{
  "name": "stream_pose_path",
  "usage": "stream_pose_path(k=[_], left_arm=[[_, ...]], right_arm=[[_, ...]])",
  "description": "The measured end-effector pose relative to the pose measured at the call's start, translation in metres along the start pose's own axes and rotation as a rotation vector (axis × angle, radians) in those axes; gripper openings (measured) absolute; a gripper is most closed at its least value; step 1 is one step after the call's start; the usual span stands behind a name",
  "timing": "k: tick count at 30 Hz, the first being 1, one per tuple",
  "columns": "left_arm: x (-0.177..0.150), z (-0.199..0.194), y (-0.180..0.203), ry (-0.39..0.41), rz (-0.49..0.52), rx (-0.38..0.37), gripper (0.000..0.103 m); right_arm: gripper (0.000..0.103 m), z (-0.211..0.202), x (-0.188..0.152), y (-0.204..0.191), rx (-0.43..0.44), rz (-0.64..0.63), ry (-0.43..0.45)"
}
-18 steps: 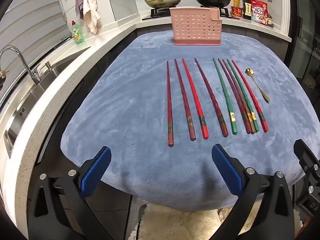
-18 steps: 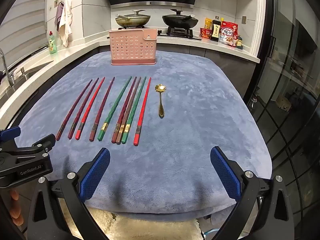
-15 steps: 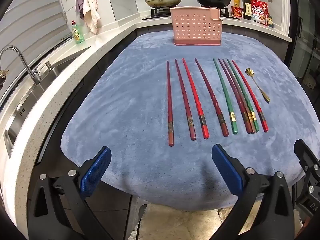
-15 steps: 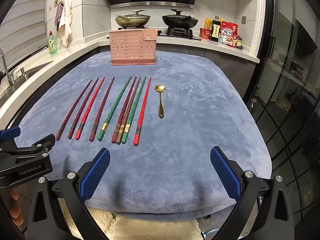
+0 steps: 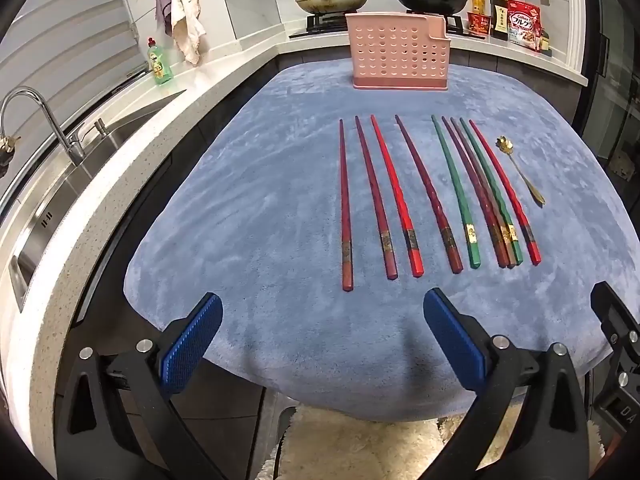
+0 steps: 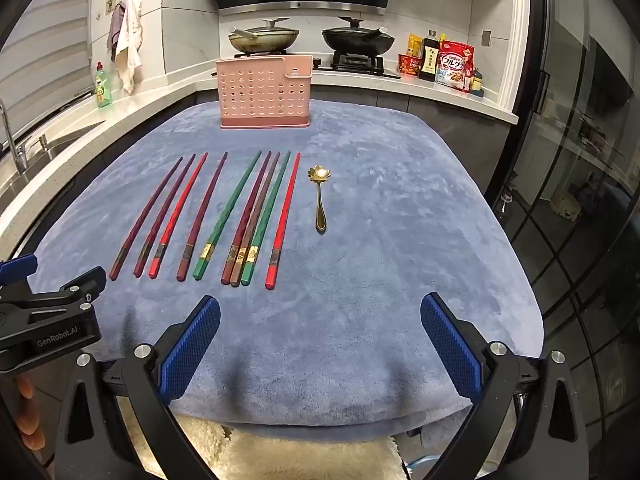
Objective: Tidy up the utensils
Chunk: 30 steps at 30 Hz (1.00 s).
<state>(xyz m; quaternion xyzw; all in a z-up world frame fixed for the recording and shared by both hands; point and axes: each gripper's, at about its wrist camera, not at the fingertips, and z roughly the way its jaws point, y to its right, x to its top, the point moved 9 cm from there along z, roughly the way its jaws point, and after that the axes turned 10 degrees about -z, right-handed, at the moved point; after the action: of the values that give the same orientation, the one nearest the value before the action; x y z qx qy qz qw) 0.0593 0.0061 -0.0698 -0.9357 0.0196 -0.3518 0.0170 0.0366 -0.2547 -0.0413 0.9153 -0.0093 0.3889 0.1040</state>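
Several red, maroon and green chopsticks (image 5: 428,196) (image 6: 224,216) lie side by side on a blue plush mat (image 5: 260,208) (image 6: 400,248). To their right rests a gold spoon (image 5: 520,172) (image 6: 319,196) with a flower-shaped bowl. A pink perforated utensil holder (image 5: 398,56) (image 6: 265,94) stands upright at the mat's far end. My left gripper (image 5: 320,336) hovers open over the mat's near edge, short of the chopstick ends. My right gripper (image 6: 320,340) is open too, nearer the spoon side. Nothing sits between either pair of blue pads.
A sink with a tap (image 5: 44,120) and a green soap bottle (image 5: 158,62) run along the left counter. Two pans (image 6: 264,38) sit on the stove behind the holder, with food packets (image 6: 452,66) at right. A glass door (image 6: 580,160) bounds the right side.
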Motion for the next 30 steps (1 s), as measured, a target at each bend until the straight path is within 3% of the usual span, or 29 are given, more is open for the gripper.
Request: stream_pose_path(k=[30], left_arm=[[0.0009, 0.0003, 0.0004, -0.003, 0.003, 0.002, 0.096]], right_arm=[[0.096, 0.0011, -0.0031, 0.0007, 0.000, 0.003, 0.000]])
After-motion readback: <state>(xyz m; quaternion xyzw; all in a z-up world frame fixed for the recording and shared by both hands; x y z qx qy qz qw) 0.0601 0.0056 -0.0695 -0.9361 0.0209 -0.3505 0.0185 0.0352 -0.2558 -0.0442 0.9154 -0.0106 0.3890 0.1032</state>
